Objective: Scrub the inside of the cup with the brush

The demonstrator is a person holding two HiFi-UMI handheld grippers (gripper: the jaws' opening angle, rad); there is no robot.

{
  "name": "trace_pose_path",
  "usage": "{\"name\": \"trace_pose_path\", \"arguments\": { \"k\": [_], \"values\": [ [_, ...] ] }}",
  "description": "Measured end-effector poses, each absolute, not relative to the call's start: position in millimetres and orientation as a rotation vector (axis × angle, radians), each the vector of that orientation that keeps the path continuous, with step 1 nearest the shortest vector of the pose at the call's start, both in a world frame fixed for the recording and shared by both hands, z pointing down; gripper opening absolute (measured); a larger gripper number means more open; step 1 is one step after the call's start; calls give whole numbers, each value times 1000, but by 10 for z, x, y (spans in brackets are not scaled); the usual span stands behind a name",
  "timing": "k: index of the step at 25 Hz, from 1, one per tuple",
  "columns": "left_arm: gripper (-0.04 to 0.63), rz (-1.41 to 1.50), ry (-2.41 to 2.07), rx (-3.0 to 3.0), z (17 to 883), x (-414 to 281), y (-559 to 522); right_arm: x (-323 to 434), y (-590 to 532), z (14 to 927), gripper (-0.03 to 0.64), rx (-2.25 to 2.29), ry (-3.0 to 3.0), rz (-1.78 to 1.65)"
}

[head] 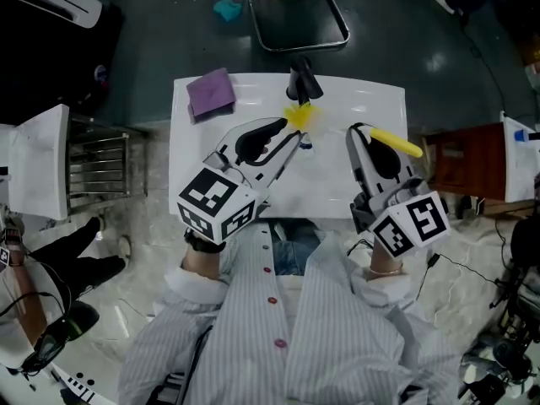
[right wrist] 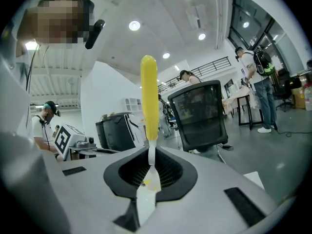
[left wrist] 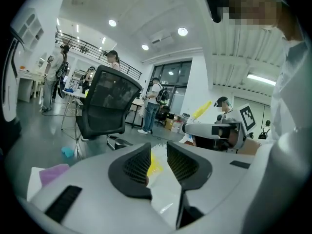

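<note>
My left gripper (head: 295,130) hangs above the middle of the white table (head: 363,99). Its jaws stand narrow round a small see-through cup (head: 298,117) with a yellow part; in the left gripper view the cup (left wrist: 155,165) fills the gap between the ribbed pads (left wrist: 138,165) of the left gripper (left wrist: 158,162). The right gripper (head: 364,135) is shut on the thin white stem of the brush (head: 396,142), whose yellow handle sticks out to the right. In the right gripper view the handle (right wrist: 148,94) stands up from the jaws of the right gripper (right wrist: 150,172). The bristles are hidden.
A purple cloth (head: 211,93) lies at the table's far left corner. Beyond the far edge stands a black office chair (head: 299,15). A metal rack (head: 97,159) is on the left, a brown cabinet (head: 468,163) on the right. People stand in the background.
</note>
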State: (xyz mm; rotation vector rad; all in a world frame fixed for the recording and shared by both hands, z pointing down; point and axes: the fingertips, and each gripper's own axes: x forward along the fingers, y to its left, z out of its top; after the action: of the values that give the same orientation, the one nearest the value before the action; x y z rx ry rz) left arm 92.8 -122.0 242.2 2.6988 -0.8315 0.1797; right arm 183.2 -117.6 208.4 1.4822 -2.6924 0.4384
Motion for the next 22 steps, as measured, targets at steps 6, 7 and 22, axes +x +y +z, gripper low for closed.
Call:
{"name": "trace_pose_path", "arguments": {
  "k": [6, 7, 22],
  "values": [
    [20, 199, -864, 2694, 2432, 912, -1237, 1832, -1171, 2095, 54, 1497, -2690, 446],
    [12, 202, -866, 2694, 2432, 910, -1236, 1827, -1170, 2095, 54, 1497, -2692, 448],
    [9, 201, -856, 2714, 2391, 917, -1128, 1801, -1079, 2143, 54, 1488, -2667, 451]
  ]
}}
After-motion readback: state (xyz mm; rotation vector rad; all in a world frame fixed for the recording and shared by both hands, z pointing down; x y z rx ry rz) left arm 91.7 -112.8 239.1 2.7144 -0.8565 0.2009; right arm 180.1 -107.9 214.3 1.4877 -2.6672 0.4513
